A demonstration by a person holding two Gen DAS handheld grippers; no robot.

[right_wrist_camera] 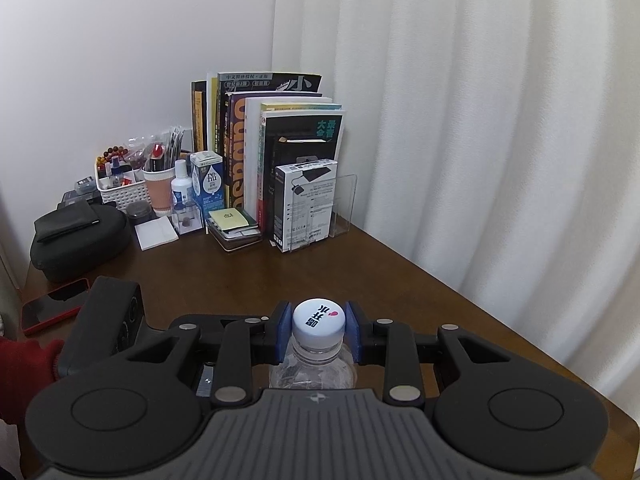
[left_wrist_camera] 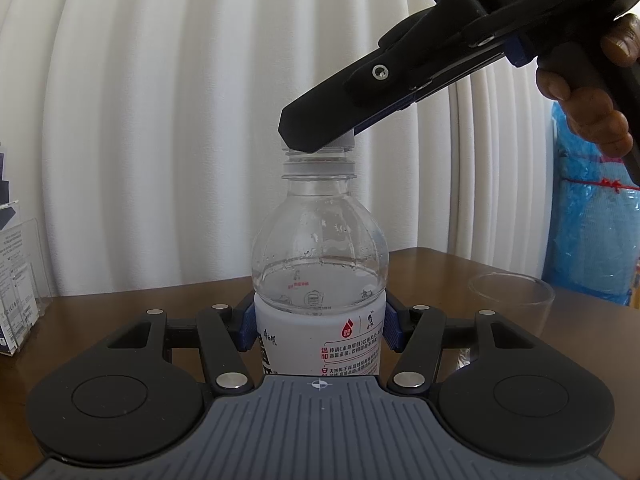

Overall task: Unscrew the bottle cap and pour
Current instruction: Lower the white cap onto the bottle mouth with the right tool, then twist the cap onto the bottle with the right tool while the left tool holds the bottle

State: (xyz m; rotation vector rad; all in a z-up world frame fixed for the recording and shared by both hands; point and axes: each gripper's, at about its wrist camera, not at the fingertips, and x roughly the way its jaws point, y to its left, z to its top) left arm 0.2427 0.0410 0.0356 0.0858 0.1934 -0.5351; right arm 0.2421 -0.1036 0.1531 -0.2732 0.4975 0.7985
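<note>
the left gripper (left_wrist_camera: 320, 332) is clamped on the bottle (left_wrist_camera: 320, 264) — its two blue pads press the white label on both sides, at about 9 and 3 o'clock of the bottle body, in the lower middle of the left wrist view. the bottle stands upright on the brown table (left_wrist_camera: 432, 264) and is partly filled with clear water; the water line is just above the label.

the right gripper (right_wrist_camera: 318, 330) comes down from 1 o'clock in the left wrist view and is closed on the white cap (right_wrist_camera: 319, 323). in the right wrist view its blue pads touch the cap at 9 and 3 o'clock, with no gap seen between pad and cap. the cap has dark printed characters and a small red drop on top. the cap sits at the mouth of the bottle, above the white ring of the neck; if the thread is loose or tight, the pictures do not tell.

a hand (left_wrist_camera: 592, 92) holds the handle of the right gripper at 2 o'clock of the left wrist view. a red sleeve (right_wrist_camera: 24, 364) shows at 9 o'clock of the right wrist view.

a clear glass (left_wrist_camera: 512, 300) stands on the table at 3 o'clock of the bottle, apart from it. books (right_wrist_camera: 272, 140) stand at 12 o'clock of the table, far from the bottle.
</note>
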